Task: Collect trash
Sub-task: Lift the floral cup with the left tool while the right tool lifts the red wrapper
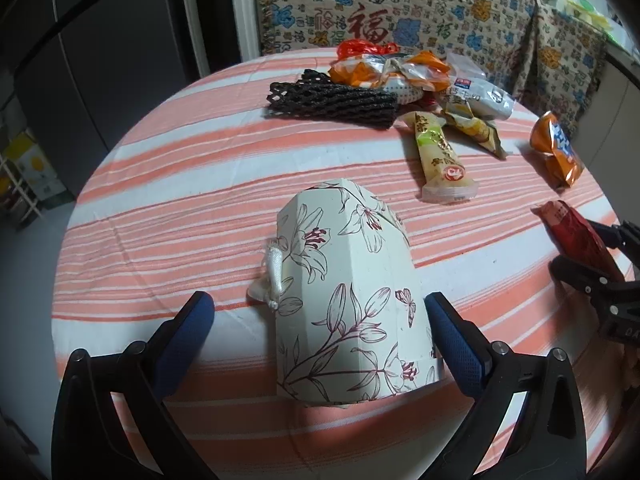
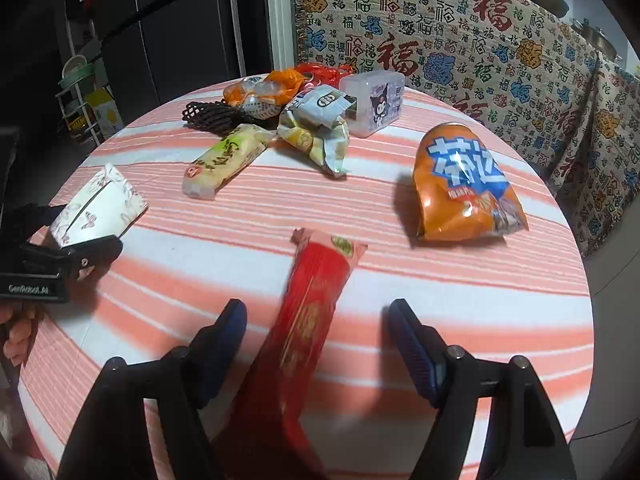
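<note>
1. left wrist view: the left gripper (image 1: 320, 324) stands wide, its blue-padded fingers (image 1: 186, 340) on either side of the floral box (image 1: 352, 300), which lies on the striped tablecloth (image 1: 180, 216). the right-hand finger sits just beside the box wall; whether it touches cannot be told. the left-hand finger is apart from it.
2. beyond the box lie a green-yellow wrapper (image 1: 440, 156), a black foam net (image 1: 332, 100) and a heap of crumpled wrappers (image 1: 400, 72). an orange chip bag (image 1: 558, 148) is at the right.
3. at the right edge the right gripper (image 1: 600, 256) straddles a red wrapper (image 1: 576, 236).
4. right wrist view: the right gripper (image 2: 318, 332) is spread wide, the red wrapper (image 2: 316, 292) lying between its fingers, blurred, touching neither.
5. the orange chip bag (image 2: 464, 188) lies further right, well apart. a clear plastic box (image 2: 376, 100) stands behind the heap.
6. at the left, the left gripper (image 2: 76, 236) flanks the floral box (image 2: 100, 204).
</note>
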`<action>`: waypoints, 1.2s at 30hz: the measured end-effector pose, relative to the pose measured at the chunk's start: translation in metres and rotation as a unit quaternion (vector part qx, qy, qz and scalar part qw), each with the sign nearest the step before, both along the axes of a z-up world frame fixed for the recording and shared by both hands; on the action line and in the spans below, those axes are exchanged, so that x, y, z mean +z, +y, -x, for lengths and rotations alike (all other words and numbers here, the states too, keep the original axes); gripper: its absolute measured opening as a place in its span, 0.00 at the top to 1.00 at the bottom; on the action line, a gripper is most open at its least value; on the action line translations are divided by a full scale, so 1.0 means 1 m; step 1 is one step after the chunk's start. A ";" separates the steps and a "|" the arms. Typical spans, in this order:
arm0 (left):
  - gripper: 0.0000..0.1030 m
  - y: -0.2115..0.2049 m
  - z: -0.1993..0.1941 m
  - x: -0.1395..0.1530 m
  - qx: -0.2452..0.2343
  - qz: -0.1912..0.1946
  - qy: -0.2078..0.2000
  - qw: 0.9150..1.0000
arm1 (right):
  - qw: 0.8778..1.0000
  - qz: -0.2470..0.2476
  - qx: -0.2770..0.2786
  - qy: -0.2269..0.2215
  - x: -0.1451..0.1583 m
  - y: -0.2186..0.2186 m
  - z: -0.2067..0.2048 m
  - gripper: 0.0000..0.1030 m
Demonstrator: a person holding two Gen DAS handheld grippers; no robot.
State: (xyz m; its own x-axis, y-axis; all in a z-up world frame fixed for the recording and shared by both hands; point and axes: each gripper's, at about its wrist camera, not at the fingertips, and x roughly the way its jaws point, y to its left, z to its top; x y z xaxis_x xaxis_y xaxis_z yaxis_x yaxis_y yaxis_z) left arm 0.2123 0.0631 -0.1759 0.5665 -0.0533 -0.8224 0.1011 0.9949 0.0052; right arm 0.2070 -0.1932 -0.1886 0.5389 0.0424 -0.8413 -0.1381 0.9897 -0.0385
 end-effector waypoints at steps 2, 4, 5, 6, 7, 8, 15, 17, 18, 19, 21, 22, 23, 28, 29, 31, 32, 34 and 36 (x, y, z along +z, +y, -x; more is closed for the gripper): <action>0.00 0.000 -0.001 0.000 0.001 0.000 0.000 1.000 | 1.000 0.000 -0.002 0.001 -0.001 0.000 -0.007 0.21; 0.00 0.000 -0.001 0.000 0.000 0.000 0.000 1.000 | 1.000 0.000 -0.003 0.003 -0.002 0.001 -0.011 0.19; 0.00 0.000 0.000 0.001 -0.001 0.000 0.001 1.000 | 1.000 0.000 0.000 0.005 -0.002 0.001 -0.013 0.19; 0.00 0.000 0.000 0.001 -0.004 0.001 0.002 1.000 | 1.000 0.000 0.004 0.011 -0.001 0.001 -0.013 0.20; 0.01 0.000 0.001 0.002 -0.009 0.002 0.003 1.000 | 1.000 0.001 0.008 0.022 0.000 0.000 -0.013 0.20; 0.01 0.000 0.002 0.003 -0.015 0.004 0.004 1.000 | 0.999 -0.001 0.008 0.040 0.002 -0.002 -0.013 0.20; 0.01 0.000 0.008 0.026 -0.051 0.028 -0.035 0.998 | 0.994 -0.038 -0.004 0.105 0.017 -0.012 -0.006 0.21; 0.12 -0.001 0.007 0.024 -0.052 0.014 -0.033 0.998 | 0.994 -0.040 0.001 0.106 0.018 -0.008 -0.005 0.25; 0.20 -0.002 0.006 0.023 -0.055 0.010 -0.029 0.998 | 0.994 -0.041 0.001 0.105 0.019 -0.007 -0.006 0.29; 0.36 -0.003 0.005 0.021 -0.061 0.010 -0.022 0.998 | 0.993 -0.043 0.002 0.107 0.019 -0.005 -0.006 0.47; 0.39 -0.003 0.005 0.022 -0.064 0.016 -0.022 0.998 | 0.992 -0.053 0.005 0.118 0.017 -0.005 -0.007 0.82; 0.44 -0.002 0.006 0.024 -0.063 0.021 -0.026 0.997 | 0.992 -0.054 0.001 0.118 0.018 -0.006 -0.007 0.84; 0.49 0.000 0.007 0.028 -0.062 0.030 -0.032 0.997 | 0.992 -0.057 -0.001 0.113 0.020 -0.008 -0.004 0.84; 0.54 0.010 0.009 0.030 -0.048 0.062 -0.037 0.996 | 0.994 -0.074 -0.006 0.077 0.045 -0.016 0.011 0.85; 0.54 0.010 0.009 0.031 -0.047 0.062 -0.037 0.996 | 0.995 -0.074 -0.005 0.073 0.049 -0.017 0.013 0.85; 0.55 0.007 0.012 0.033 -0.048 0.053 -0.044 0.996 | 0.995 -0.075 -0.006 0.064 0.054 -0.021 0.017 0.85; 0.56 0.005 0.013 0.034 -0.046 0.049 -0.048 0.997 | 0.995 -0.075 -0.007 0.062 0.056 -0.022 0.017 0.86; 0.56 0.003 0.017 0.035 -0.046 0.050 -0.052 0.996 | 0.996 -0.076 -0.009 0.055 0.061 -0.027 0.022 0.86; 0.56 0.002 0.018 0.036 -0.049 0.060 -0.049 0.996 | 0.996 -0.076 -0.008 0.048 0.065 -0.030 0.027 0.86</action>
State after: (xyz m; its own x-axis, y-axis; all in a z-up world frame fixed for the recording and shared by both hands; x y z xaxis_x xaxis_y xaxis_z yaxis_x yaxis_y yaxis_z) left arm 0.1941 0.0651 -0.1398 0.6310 -0.2075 -0.7475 0.2033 0.9741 -0.0988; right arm 0.1799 -0.2234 -0.1240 0.4583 0.1644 -0.8734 -0.1178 0.9853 0.1236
